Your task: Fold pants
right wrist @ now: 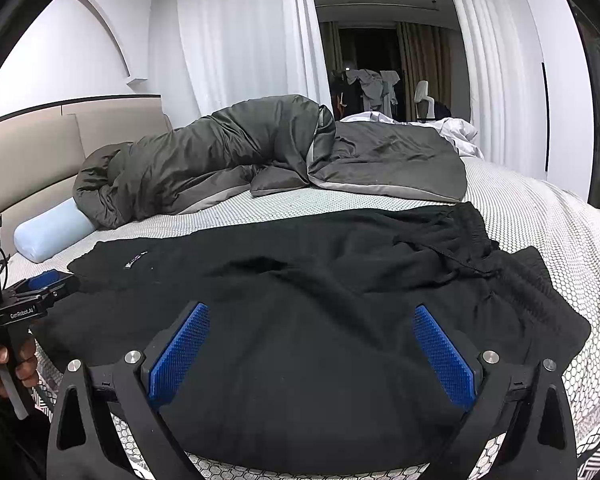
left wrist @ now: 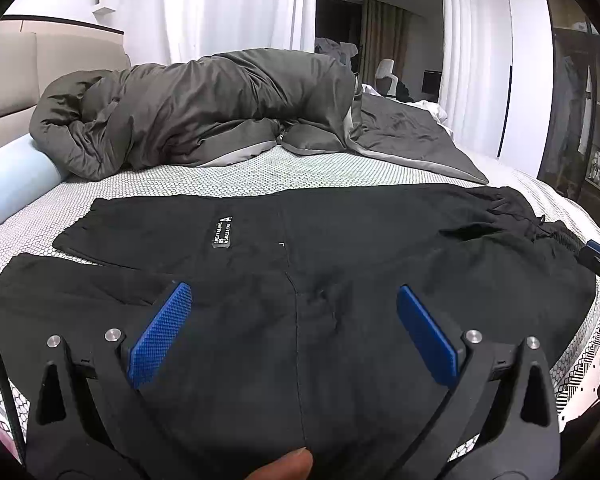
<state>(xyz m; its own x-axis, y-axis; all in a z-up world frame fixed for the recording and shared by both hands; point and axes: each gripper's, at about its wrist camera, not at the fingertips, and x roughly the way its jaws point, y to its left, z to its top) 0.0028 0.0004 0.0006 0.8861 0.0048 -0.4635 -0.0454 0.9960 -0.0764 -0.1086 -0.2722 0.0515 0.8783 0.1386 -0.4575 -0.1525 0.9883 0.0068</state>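
Observation:
Black pants [left wrist: 340, 248] lie spread flat on the bed, legs toward the left, waistband with drawstring toward the right; a small white label [left wrist: 221, 235] shows on one leg. My left gripper [left wrist: 294, 300] hovers open just above the leg and crotch part, its blue pads wide apart with nothing between them. In the right wrist view the same pants [right wrist: 300, 280] fill the foreground and my right gripper [right wrist: 312, 320] stands open over the part near the waistband [right wrist: 472, 236]. The left gripper [right wrist: 46, 280] appears at that view's left edge, held by a hand.
The bed has a white honeycomb-pattern cover [left wrist: 220, 178]. A bunched dark grey duvet [left wrist: 204, 108] lies behind the pants, a pale blue bolster [left wrist: 8, 184] at the left by the beige headboard [left wrist: 8, 80]. White curtains and a doorway stand beyond.

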